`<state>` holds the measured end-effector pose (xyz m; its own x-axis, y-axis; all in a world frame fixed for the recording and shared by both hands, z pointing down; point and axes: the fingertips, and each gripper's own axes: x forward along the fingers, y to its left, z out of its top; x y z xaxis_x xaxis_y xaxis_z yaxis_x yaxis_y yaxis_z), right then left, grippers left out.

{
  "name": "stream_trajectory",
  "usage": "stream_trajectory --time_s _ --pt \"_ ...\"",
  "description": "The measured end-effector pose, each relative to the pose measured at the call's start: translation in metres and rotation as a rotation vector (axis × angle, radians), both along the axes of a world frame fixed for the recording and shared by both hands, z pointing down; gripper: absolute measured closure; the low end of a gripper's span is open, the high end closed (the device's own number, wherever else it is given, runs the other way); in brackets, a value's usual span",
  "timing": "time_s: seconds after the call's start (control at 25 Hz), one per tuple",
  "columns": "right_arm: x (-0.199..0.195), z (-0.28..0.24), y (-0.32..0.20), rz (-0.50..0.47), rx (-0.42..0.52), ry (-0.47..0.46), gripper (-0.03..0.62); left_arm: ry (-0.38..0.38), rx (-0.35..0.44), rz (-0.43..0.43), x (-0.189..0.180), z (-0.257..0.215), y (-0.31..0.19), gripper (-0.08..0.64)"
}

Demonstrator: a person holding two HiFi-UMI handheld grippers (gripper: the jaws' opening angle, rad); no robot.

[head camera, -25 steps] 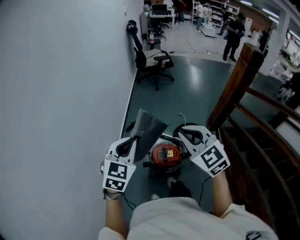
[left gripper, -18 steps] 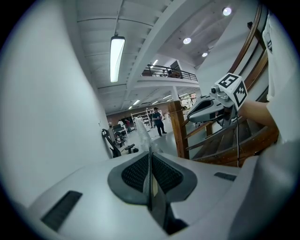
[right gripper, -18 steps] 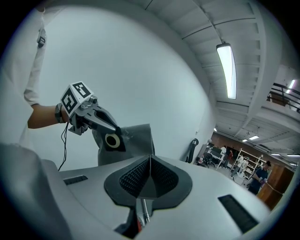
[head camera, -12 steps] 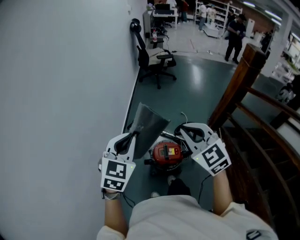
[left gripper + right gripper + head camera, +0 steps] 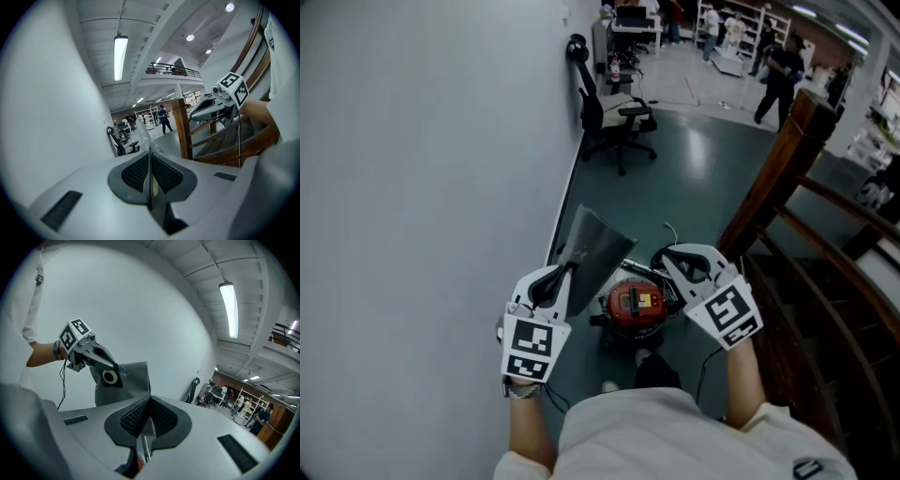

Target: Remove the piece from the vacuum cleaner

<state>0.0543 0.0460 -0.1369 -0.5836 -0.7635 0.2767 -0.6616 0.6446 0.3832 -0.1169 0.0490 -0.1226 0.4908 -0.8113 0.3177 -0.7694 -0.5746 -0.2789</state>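
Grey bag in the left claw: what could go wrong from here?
The left claw pinches the grey bag only at one edge; it may slip and fall on the vacuum cleaner below. The bag's round opening is uncovered, so dust might spill if it tilts. The right claw is shut and empty, giving no support.

Black office chair [image 5: 617,117] by white wall [image 5: 422,187], wooden banister [image 5: 773,178] — shelving [image 5: 717,21] beyond
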Motion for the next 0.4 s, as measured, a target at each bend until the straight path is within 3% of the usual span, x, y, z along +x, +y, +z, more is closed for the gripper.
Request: stream_trajectory --time_s 0.4 --pt "-0.0029 0.0077 0.0014 0.006 -0.013 0.019 0.563 0.0 -0.013 0.001 -0.0025 0.0075 0.0019 0.532"
